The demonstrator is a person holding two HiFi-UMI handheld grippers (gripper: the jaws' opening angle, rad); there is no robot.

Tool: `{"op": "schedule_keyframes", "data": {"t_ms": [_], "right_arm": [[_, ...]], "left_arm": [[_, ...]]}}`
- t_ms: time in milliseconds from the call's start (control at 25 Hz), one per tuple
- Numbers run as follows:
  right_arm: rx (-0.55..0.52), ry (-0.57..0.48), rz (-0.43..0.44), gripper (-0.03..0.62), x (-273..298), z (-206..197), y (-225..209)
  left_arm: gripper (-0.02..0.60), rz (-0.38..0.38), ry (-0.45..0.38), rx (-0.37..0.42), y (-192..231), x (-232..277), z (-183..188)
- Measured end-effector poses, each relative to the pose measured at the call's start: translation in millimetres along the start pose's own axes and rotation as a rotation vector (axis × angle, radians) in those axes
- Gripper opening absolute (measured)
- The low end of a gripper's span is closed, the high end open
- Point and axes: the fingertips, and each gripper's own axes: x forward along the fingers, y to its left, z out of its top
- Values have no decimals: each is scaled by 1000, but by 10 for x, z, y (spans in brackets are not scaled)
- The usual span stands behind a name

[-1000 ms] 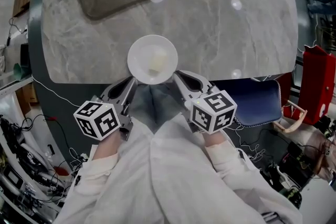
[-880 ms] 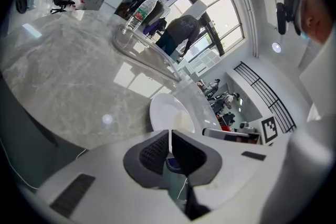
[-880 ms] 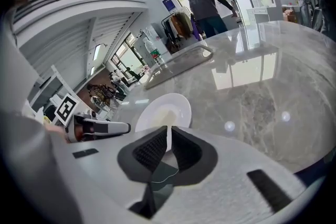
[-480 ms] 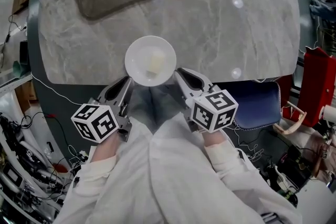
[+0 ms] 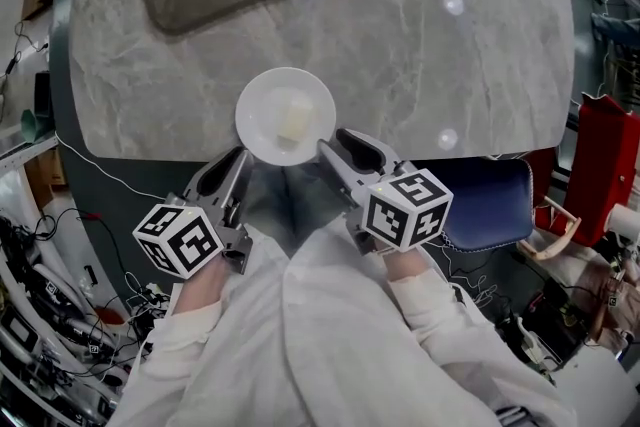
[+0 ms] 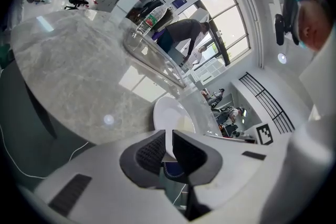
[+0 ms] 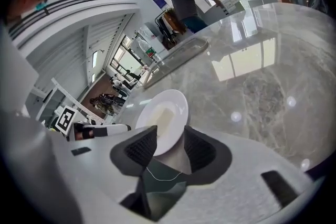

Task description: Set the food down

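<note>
A: Right claw [image 7: 169, 150] has just opened: jaws spread, plate [image 5: 262, 100] rim between them but untouched. Left claw [image 6: 169, 140] alone pinches the rim.
B: Plate's at the near edge of the tabletop [image 5: 450, 65] w/ pale food [image 5: 293, 122] on it. Risk: if it isn't fully seated, the one-sided hold could tip it & food slides off. Pulling left away w/o opening drags it off too.

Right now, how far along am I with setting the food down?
Looks done: the plate of food rests on the marble table, near its edge. In hand: the right gripper has just been opening its jaws, the rim between them ungripped; the left gripper is shut on the rim. Left: release it and pull both clear.
</note>
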Motion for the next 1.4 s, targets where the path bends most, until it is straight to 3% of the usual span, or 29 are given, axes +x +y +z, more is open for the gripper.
{"op": "schedule_keyframes", "data": {"t_ms": [200,320,1120,1400], "right_arm": [[6,20,6,123,31,-62,18],[10,23,5,123,43,-88,16],[61,8,18,121,72,-106,-29],[99,-18,13,85,80,-110,-57]], "left_arm": [[40,14,-13,-19,15,-13,-17],[117,11,-2,-40,37,-3,-60],[129,-17,17,-49,59,101,-111],[126,-23,-1,-58,57,119,-79]]}}
